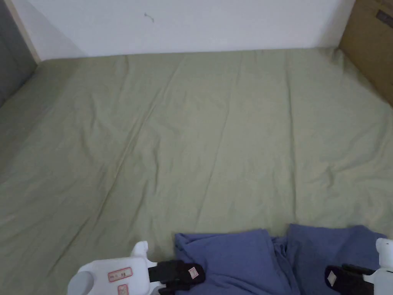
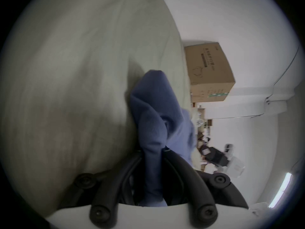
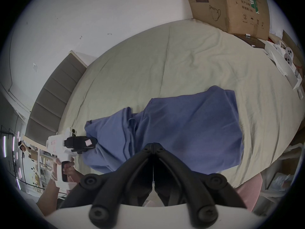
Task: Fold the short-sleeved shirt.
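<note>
Two grippers work your blue short-sleeved shirt point(image 1: 245, 261), bunched at the bed's point(image 1: 192, 134) near edge: the left gripper point(image 2: 152, 151) clamps a fold, the right gripper's point(image 3: 153, 144) jaws meet empty, a cardboard box point(image 3: 231, 6) standing far right.

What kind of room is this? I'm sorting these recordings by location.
Probably a bedroom doubling as storage: a wide bed under a wrinkled pale green sheet, a grey padded headboard against the white wall, and a large brown cardboard box at the bed's edge.
</note>
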Demonstrator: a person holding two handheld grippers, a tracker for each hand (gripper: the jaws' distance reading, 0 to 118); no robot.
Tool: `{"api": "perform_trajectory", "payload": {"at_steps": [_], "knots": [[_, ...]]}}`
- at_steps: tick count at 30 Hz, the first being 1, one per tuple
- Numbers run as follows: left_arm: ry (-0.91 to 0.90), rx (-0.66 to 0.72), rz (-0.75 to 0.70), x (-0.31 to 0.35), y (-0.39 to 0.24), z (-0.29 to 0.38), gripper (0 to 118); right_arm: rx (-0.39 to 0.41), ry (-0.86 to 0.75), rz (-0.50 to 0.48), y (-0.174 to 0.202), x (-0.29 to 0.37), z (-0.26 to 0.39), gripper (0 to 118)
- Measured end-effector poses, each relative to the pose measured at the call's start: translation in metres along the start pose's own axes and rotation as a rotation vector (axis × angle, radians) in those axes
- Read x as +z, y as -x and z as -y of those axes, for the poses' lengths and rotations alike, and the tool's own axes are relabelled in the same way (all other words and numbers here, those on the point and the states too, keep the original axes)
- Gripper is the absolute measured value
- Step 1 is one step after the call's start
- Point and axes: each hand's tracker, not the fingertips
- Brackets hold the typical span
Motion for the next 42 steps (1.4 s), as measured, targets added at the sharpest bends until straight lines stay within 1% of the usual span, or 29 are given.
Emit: {"api": "perform_trajectory", "payload": {"at_steps": [1,3,5,6,8,11,12,15,18,19,21,23,25,27,29,30,31,34,37,39,42], "knots": [[0.0,-0.014,-0.029,0.005,-0.005,-0.002,10,0.014,0.003,0.001,0.003,0.001,-0.001,0],[0.03,-0.12,-0.088,0.014,-0.009,-0.008,10,0.04,0.012,0.001,0.007,-0.002,-0.003,0],[0.035,-0.108,-0.099,0.023,-0.007,-0.013,9,0.047,0.014,0.023,0.011,-0.004,-0.006,0],[0.034,-0.106,-0.075,0.031,-0.006,-0.015,9,0.043,0.013,0.023,0.013,-0.005,-0.008,0],[0.018,-0.123,-0.106,0.047,0.004,-0.027,9,0.026,0.005,0.016,0.016,-0.007,-0.009,0],[-0.002,-0.164,-0.181,0.087,0.004,-0.035,9,0.008,0.013,-0.016,0.021,-0.015,-0.009,0],[-0.015,-0.183,-0.206,0.104,0.007,-0.038,9,0.012,0.021,-0.016,0.023,-0.019,-0.009,0],[-0.059,-0.174,-0.299,0.153,0.013,-0.044,9,0.032,0.046,-0.016,0.031,-0.028,-0.005,0],[-0.11,-0.162,-0.412,0.196,0.016,-0.05,9,0.048,0.053,-0.042,0.039,-0.029,0.0,0],[-0.123,-0.15,-0.436,0.207,0.014,-0.053,9,0.053,0.054,-0.044,0.04,-0.03,0.001,0],[-0.145,-0.182,-0.503,0.222,0.004,-0.054,9,0.059,0.058,-0.041,0.041,-0.03,0.003,0],[-0.154,-0.199,-0.534,0.228,-0.008,-0.057,9,0.053,0.054,-0.052,0.038,-0.028,0.006,0],[-0.166,-0.204,-0.547,0.224,-0.027,-0.056,9,0.035,0.045,-0.065,0.032,-0.025,0.008,0],[-0.176,-0.226,-0.597,0.213,-0.052,-0.054,9,0.022,0.036,-0.069,0.025,-0.022,0.011,0],[-0.162,-0.335,-0.634,0.199,-0.08,-0.049,9,0.005,0.028,-0.067,0.015,-0.019,0.013,0],[-0.149,-0.359,-0.636,0.189,-0.098,-0.045,9,-0.001,0.023,-0.065,0.01,-0.017,0.014,0],[-0.135,-0.367,-0.632,0.172,-0.123,-0.034,9,-0.007,0.018,-0.063,0.004,-0.015,0.015,0],[-0.132,-0.394,-0.621,0.132,-0.161,-0.019,9,-0.027,0.001,-0.053,-0.013,-0.011,0.019,0],[-0.081,-0.408,-0.578,0.082,-0.174,-0.013,9,-0.085,-0.01,-0.059,-0.033,-0.009,0.023,0],[-0.036,-0.442,-0.545,0.041,-0.185,0.004,9,-0.111,-0.01,-0.061,-0.044,-0.007,0.025,0],[0.033,-0.442,-0.492,-0.011,-0.187,0.011,9,-0.131,-0.015,-0.051,-0.058,-0.004,0.028,0]]}}
